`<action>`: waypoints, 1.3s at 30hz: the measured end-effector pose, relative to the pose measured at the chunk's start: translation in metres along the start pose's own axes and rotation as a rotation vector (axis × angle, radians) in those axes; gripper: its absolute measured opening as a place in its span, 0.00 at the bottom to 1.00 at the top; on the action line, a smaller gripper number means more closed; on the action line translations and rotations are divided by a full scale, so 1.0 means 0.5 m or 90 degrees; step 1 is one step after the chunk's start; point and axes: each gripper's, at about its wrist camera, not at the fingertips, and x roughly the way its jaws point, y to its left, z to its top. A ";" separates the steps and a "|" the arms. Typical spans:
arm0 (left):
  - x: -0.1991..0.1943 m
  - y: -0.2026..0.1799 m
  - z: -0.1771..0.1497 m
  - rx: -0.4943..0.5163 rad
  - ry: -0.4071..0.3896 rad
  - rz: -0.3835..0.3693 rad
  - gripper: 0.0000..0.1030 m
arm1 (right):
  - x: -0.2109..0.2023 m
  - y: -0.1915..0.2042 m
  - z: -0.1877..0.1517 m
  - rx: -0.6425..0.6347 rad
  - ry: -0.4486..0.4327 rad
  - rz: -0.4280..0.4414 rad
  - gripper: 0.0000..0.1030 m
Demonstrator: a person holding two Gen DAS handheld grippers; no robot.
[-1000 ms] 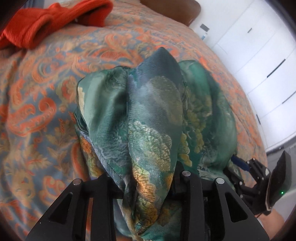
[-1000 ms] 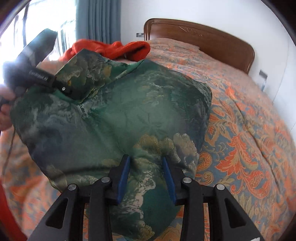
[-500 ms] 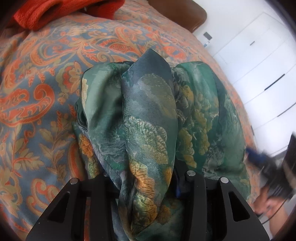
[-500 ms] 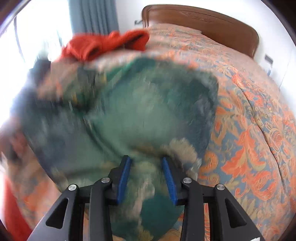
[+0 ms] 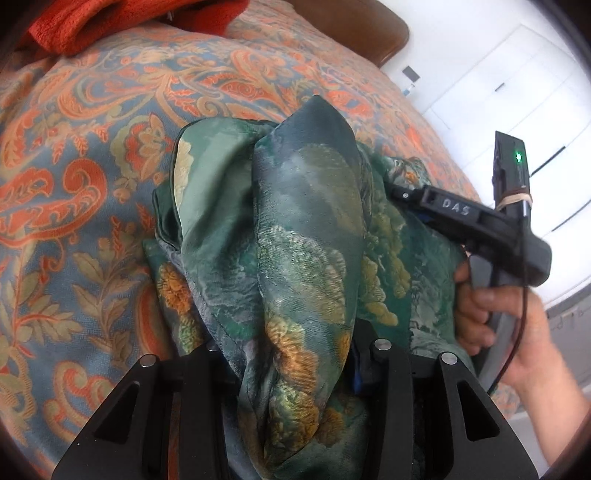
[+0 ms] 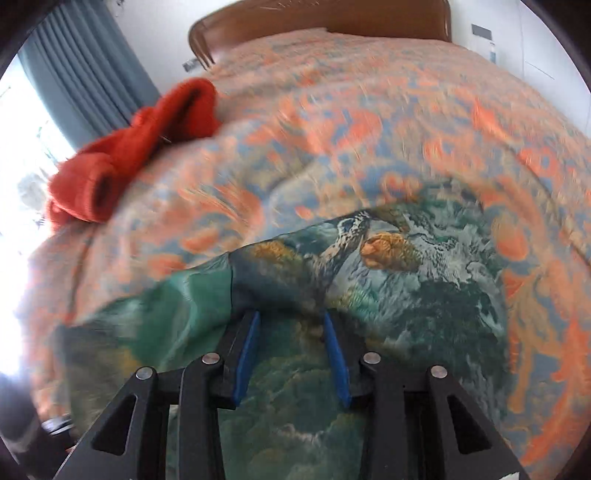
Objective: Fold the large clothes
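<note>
A green patterned silky garment (image 5: pixel 295 236) lies bunched on the paisley bedspread (image 5: pixel 81 147). My left gripper (image 5: pixel 291 369) is shut on a thick fold of it, which hides the fingertips. In the left wrist view the right gripper (image 5: pixel 402 195) reaches over the garment from the right, held by a hand (image 5: pixel 509 332). In the right wrist view the garment (image 6: pixel 369 295) lies under my right gripper (image 6: pixel 291 321), whose blue pads (image 6: pixel 245 354) stand apart with cloth between them. That view is blurred by motion.
A red knitted garment (image 6: pixel 136 151) lies on the far left of the bed; it also shows in the left wrist view (image 5: pixel 110 22). A wooden headboard (image 6: pixel 317 18) stands behind. White cupboards (image 5: pixel 517 92) are to the right. Blue curtains (image 6: pixel 85 77) hang by a window.
My right gripper has swung over the garment toward the left gripper, bringing its part of the cloth with it. My left gripper has stayed shut on its fold.
</note>
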 end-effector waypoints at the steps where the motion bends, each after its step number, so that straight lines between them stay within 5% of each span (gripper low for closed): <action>1: 0.003 0.001 0.000 -0.001 0.000 -0.002 0.41 | 0.010 -0.002 -0.008 0.002 -0.009 -0.005 0.33; 7: -0.001 0.001 0.000 -0.001 0.007 -0.008 0.41 | 0.001 -0.005 -0.016 -0.008 -0.017 -0.004 0.33; 11: -0.006 0.011 0.007 -0.013 0.017 -0.025 0.41 | -0.109 0.032 -0.028 -0.039 -0.025 0.027 0.35; 16: -0.005 0.012 0.037 -0.019 0.079 -0.048 0.47 | -0.280 0.146 -0.199 -0.186 -0.043 0.132 0.36; 22: -0.004 0.004 0.061 0.002 0.181 -0.016 0.48 | -0.220 0.199 -0.381 -0.277 -0.038 0.101 0.38; 28: 0.017 -0.013 0.041 0.012 0.141 0.031 0.48 | -0.173 0.204 -0.411 -0.294 -0.039 0.051 0.38; 34: 0.010 0.002 0.038 0.000 0.127 0.006 0.49 | -0.338 0.124 -0.394 -0.201 -0.073 0.133 0.35; 39: 0.011 0.012 0.034 -0.011 0.115 -0.001 0.50 | -0.440 -0.007 -0.404 -0.156 -0.121 0.075 0.35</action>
